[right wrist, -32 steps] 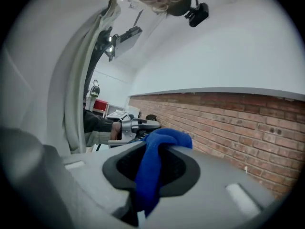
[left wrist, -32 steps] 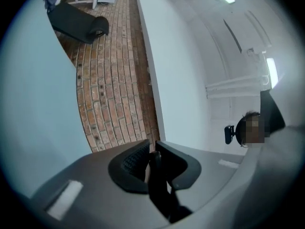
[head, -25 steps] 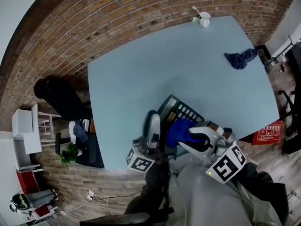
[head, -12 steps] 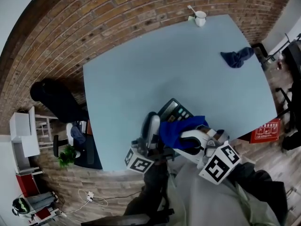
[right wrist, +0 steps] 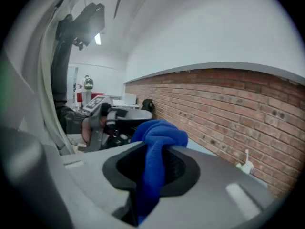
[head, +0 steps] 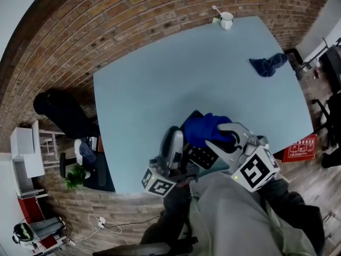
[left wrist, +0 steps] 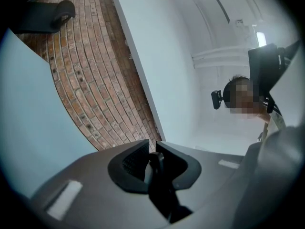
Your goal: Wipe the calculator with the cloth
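Bunched blue cloth [head: 205, 128] atop the black keyed calculator [head: 202, 154]
Right gripper [right wrist: 153, 162] clamped on the cloth; left gripper [left wrist: 151, 159] nipped nearly closed on the calculator's edge, at the pale blue table's [head: 160, 79] near side

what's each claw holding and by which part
Left claw grips the calculator by one edge. Right claw pinches the blue cloth by a bunched fold, the rest bulging past its tips.

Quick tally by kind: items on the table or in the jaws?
Cloths: 2 (blue cloth, dark cloth)
Calculator: 1
Mug: 1
Total: 4
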Demonstrator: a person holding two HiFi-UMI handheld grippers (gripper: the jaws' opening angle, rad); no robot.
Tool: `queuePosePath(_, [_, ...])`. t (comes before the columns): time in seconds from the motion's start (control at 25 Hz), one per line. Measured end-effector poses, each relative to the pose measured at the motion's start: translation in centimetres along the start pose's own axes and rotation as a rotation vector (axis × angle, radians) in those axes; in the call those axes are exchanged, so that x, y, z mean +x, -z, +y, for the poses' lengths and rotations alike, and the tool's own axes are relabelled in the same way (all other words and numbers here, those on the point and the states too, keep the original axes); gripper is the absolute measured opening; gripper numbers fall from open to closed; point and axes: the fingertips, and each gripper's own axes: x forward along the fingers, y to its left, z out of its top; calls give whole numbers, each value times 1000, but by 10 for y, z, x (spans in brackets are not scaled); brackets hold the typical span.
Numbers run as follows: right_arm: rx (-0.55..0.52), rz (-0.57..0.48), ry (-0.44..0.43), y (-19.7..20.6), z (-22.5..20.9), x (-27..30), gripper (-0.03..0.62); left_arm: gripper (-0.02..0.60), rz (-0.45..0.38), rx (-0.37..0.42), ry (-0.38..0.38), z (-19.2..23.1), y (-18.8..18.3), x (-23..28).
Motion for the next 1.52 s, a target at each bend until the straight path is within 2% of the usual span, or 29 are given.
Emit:
queuePosePath(0.16, [-104, -11, -186, -16, 63, 4, 77, 38, -4, -18, -1, 4, 0, 1])
queuePosePath(0.28, [-91, -6, -256, -13, 78, -3, 77, 38, -17, -29, 9, 4, -6, -4])
queuePosePath(0.36, [-51, 3, -214, -4, 59, -10, 77, 40, -17, -24, 14, 3, -9, -5])
queuePosePath(0.48, [-7, -3, -63, 13, 10, -18, 77, 40, -16, -16, 12, 3, -9, -4])
queuePosePath(0.56, [31, 16, -2, 22, -8, -24, 77, 40, -26, -23, 5, 4, -10, -4])
queuePosePath(0.64, [46, 34, -27, 22, 0, -27, 77, 40, -37, -24, -4, 6, -11, -4])
queuePosePath(0.84, [-16, 33, -260, 0, 77, -17, 77, 38, -45, -1, -20, 10, -16, -3])
queuePosePath(0.96, [-41, 9, -345, -8, 106, -12, 77, 38, -56, -5, -22, 11, -19, -6])
queuePosePath(1.08, [0, -6, -326, -5, 89, -17, 77, 38, -86, -26, -29, 14, -26, -10])
queuePosePath(1.16, [13, -19, -236, 4, 57, -24, 77, 38, -107, -39, -30, 16, -31, -13])
queuePosePath(1.28, [53, -43, -56, 24, 7, -34, 77, 40, -137, -61, -40, 21, -36, -18])
queuePosePath(1.32, [82, -40, -29, 29, 0, -37, 77, 40, -151, -80, -38, 22, -38, -18])
queuePosePath(1.4, [120, -33, -58, 30, 7, -40, 77, 40, -189, -144, -16, 20, -41, -15])
queuePosePath(1.52, [88, -30, -223, 17, 56, -34, 77, 38, -233, -209, -1, 20, -43, -13])
